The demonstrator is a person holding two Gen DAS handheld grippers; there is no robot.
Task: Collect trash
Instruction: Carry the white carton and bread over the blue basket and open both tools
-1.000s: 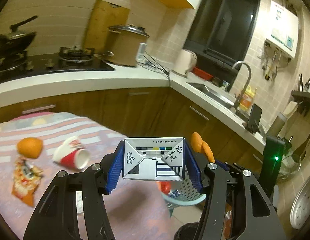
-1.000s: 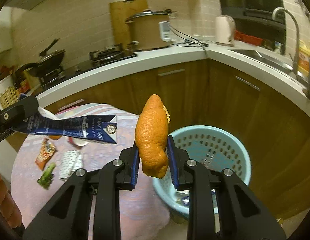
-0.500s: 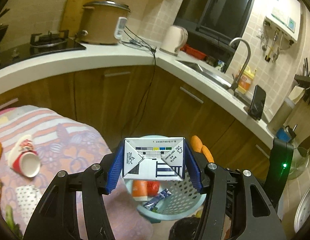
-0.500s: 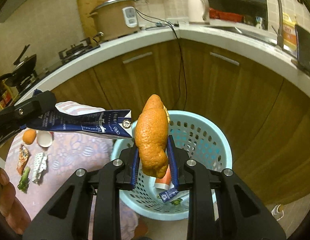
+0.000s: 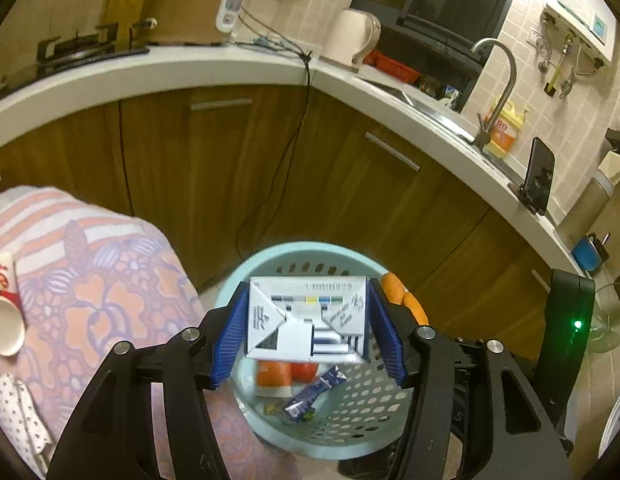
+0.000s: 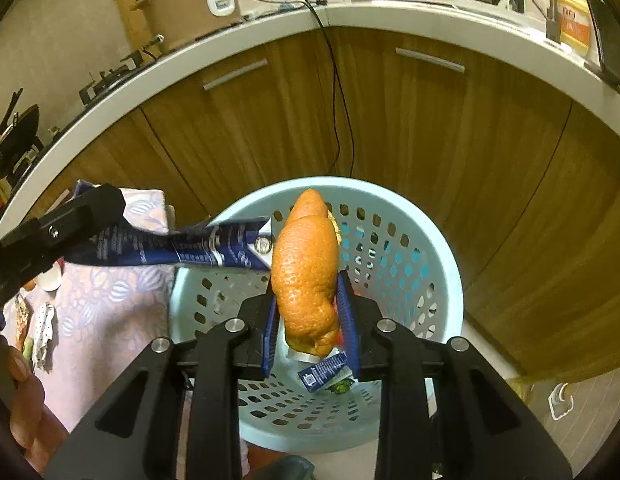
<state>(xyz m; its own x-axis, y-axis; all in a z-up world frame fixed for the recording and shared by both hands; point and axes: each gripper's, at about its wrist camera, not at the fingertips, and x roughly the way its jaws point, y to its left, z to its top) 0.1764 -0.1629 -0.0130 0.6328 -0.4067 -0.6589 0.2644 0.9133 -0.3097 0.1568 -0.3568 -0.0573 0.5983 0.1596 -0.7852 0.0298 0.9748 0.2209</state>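
Milk carton (image 5: 306,316) between the pads of the left tool (image 5: 308,322), directly over the pale blue basket (image 5: 302,249); jaws just opened wider, thin gap at the carton's three o'clock side, so grip judged released. Orange peel (image 6: 304,268) upright in the right tool (image 6: 308,320), at three o'clock of the carton, also above the basket mouth; jaws just opened a little, yet both pads seem to touch the peel. To do this drop well: keep both tools inside the rim, spread the jaws fully, avoid knocking carton against peel, wait for both to fall. At nine o'clock, cloth-covered counter (image 5: 110,280) with a paper cup (image 5: 4,320) not yet collected.
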